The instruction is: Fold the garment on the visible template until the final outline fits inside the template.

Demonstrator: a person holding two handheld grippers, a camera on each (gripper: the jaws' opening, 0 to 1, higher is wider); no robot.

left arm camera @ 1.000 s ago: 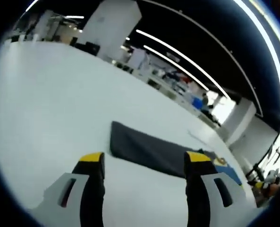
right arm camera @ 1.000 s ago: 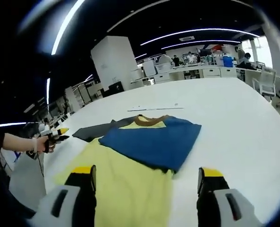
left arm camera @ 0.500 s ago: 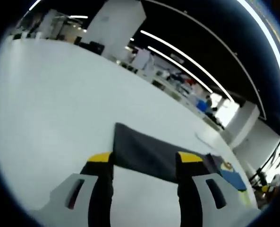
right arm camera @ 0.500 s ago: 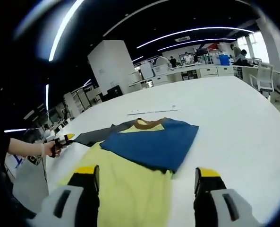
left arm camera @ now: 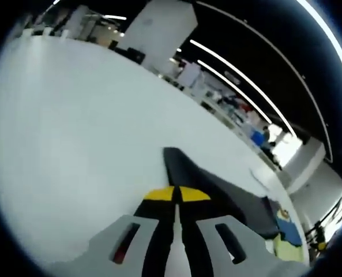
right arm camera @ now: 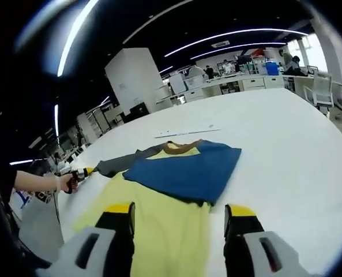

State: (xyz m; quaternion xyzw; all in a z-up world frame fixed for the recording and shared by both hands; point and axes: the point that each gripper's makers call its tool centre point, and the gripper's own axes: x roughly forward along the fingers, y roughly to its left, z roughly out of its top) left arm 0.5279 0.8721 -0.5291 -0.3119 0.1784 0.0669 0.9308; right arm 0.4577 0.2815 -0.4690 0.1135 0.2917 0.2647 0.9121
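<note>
While the garment (right arm camera: 176, 190) lies spread on the white table (right arm camera: 286, 138), yellow body toward us, blue part folded across it and a grey sleeve (left arm camera: 217, 184) reaching sideways, we see our left gripper (left arm camera: 177, 195) pinched together at that sleeve's tip. Our right gripper (right arm camera: 179, 210) hangs over the yellow cloth, jaws apart and holding nothing.

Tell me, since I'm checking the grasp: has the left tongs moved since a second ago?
Yes. The left tongs closed in on the grey sleeve tip across the white table and now stands shut on it.
</note>
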